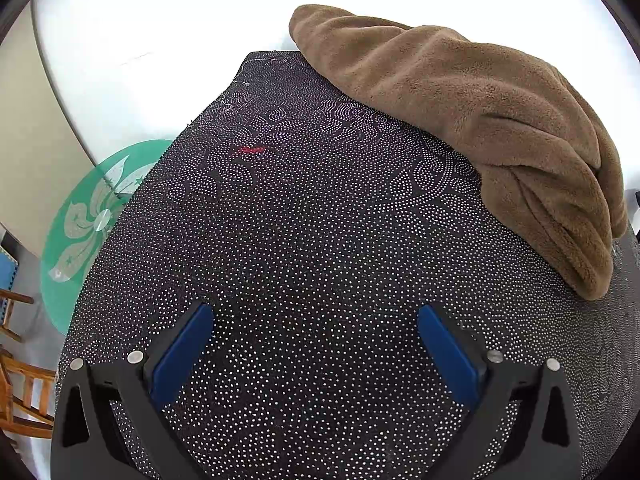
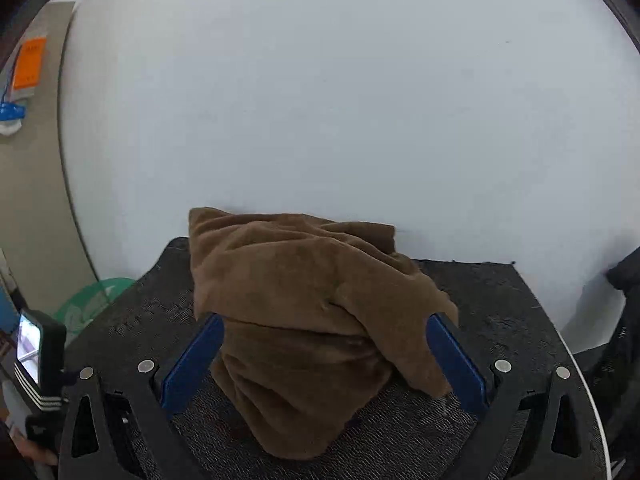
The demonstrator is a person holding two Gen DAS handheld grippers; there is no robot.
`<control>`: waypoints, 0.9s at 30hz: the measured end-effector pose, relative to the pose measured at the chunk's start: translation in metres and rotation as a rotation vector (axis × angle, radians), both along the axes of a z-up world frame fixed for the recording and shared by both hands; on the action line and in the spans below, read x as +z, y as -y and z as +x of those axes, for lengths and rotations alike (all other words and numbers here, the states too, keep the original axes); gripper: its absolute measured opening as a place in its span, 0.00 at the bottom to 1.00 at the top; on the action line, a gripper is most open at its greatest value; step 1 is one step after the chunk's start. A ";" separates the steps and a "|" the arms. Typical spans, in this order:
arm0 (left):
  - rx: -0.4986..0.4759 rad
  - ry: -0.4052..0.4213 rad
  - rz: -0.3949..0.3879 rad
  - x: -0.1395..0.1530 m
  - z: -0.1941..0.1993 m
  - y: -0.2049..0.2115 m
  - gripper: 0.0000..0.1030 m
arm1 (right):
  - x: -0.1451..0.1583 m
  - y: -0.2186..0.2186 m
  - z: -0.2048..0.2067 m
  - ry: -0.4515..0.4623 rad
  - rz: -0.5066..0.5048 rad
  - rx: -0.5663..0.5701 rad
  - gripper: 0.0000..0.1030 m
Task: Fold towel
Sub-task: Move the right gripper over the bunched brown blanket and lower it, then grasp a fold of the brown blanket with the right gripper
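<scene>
Left wrist view: the left tool (image 1: 314,344) hangs over a dark mat (image 1: 304,240) printed with fine white dots, its blue pads (image 1: 182,354) spread wide apart with nothing between them. The brown towel (image 1: 472,120) lies bunched in loose folds on the far right part of the mat, well apart from the tool, its far end reaching past the mat's edge. A small red mark (image 1: 251,149) shows on the mat, left of the towel. Left of the mat, a green glass disc (image 1: 86,224) with a pale flower pattern sits lower down, and a wooden chair (image 1: 24,384) is beside it. A white wall (image 1: 160,40) is behind the mat.

Right wrist view: the right tool (image 2: 324,354) has its pads apart on either side of the towel (image 2: 304,320), which is heaped in a rumpled mound on the mat (image 2: 500,312). The near part of the towel fills the space between the pads; whether they touch the cloth I cannot tell. Left of the mat, the other handheld unit (image 2: 38,354) with a small lit screen is visible.
</scene>
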State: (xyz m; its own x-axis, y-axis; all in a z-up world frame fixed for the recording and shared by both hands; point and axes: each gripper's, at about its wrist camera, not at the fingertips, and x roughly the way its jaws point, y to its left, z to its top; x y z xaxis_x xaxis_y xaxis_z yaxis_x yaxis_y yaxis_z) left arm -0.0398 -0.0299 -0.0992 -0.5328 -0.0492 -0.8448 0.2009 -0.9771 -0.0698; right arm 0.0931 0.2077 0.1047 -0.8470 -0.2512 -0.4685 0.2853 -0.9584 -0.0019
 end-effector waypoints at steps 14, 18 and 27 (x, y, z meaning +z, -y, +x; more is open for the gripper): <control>0.002 -0.008 0.006 -0.001 -0.003 0.001 1.00 | -0.048 0.034 -0.174 0.269 -0.031 0.047 1.00; 0.002 -0.008 0.005 -0.001 -0.003 0.002 1.00 | -0.068 0.031 -0.192 0.346 -0.036 0.038 0.91; 0.002 -0.010 0.005 -0.001 -0.003 0.001 1.00 | -0.072 0.023 -0.167 0.354 -0.088 0.051 0.23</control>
